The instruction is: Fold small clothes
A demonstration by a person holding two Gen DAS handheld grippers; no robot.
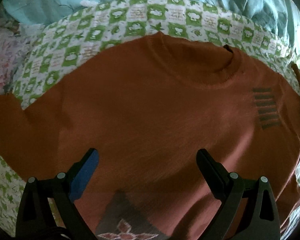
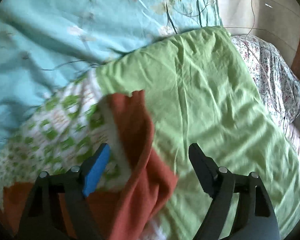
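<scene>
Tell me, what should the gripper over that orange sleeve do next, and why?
Probably lower the right gripper and pinch the sleeve. Its jaws stand open with nothing held, while the sleeve lies stretched out over the light green cloth. The orange sweater lies flat and unfolded, so bringing a sleeve inward seems the first fold.

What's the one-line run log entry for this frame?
stage: pre-fold | orange sweater: flat, unfolded, on checkered sheet | left gripper: open, empty | right gripper: open, over sleeve, no grip
</scene>
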